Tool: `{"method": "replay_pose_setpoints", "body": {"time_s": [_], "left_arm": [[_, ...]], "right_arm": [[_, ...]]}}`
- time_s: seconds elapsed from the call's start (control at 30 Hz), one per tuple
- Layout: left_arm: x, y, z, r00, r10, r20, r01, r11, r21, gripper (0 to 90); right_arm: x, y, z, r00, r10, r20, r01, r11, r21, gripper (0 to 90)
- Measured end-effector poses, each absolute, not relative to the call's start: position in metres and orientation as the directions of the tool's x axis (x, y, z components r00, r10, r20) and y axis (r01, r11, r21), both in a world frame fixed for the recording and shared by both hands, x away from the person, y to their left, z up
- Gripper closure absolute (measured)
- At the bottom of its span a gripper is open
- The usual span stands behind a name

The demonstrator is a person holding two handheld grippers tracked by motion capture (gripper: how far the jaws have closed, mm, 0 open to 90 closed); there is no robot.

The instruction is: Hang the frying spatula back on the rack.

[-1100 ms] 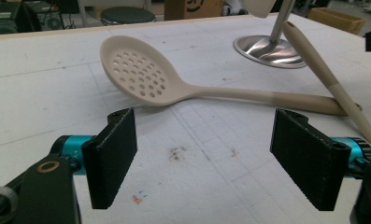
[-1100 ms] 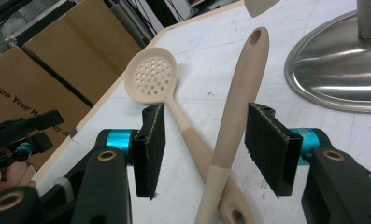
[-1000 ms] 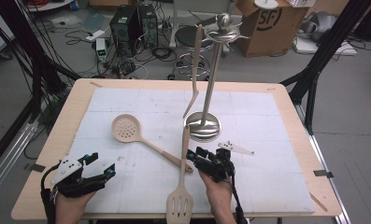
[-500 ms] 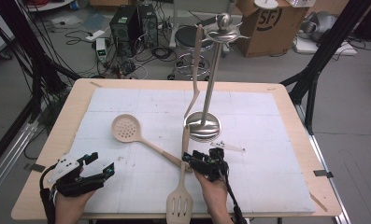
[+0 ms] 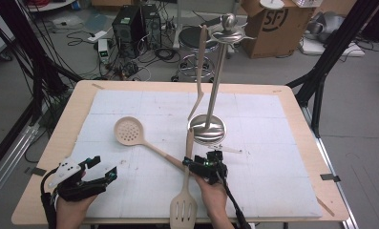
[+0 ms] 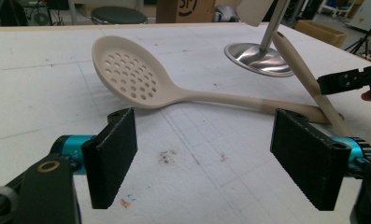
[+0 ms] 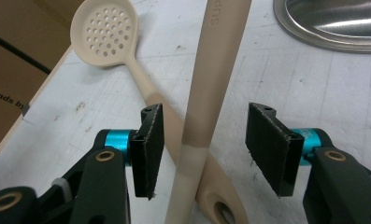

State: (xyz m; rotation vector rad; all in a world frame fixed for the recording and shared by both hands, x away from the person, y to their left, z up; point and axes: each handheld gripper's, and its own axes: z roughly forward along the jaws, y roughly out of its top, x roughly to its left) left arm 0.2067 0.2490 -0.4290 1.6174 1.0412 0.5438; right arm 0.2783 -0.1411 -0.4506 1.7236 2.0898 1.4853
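Right gripper (image 7: 204,151) jaws open, straddling spatula handle (image 7: 211,84), pads clear; handle crosses over skimmer (image 7: 122,51) handle on counter (image 7: 290,79).

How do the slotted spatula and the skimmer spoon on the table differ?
The spatula has a flat head with long slots; the skimmer spoon has a round bowl with small holes. The spatula's handle crosses over the spoon's and stands between the right gripper's open jaws; the spoon's does not. Both are beige.

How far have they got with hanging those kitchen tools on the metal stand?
One utensil already hangs on the stand. In hand: the right gripper sits open around the slotted turner handle, not yet gripping. The skimmer spoon lies on the table; the left gripper waits open.
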Motion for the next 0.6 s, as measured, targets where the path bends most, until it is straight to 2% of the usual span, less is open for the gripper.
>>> {"method": "replay_pose_setpoints", "body": {"time_s": [0.6], "left_arm": [[0.2062,0.2502,-0.4289,0.509,0.845,-0.163,0.35,-0.03,0.936,23.6]], "right_arm": [[0.2833,-0.1313,-0.4571,-0.356,0.791,0.498,0.742,-0.084,0.665,47.6]]}}
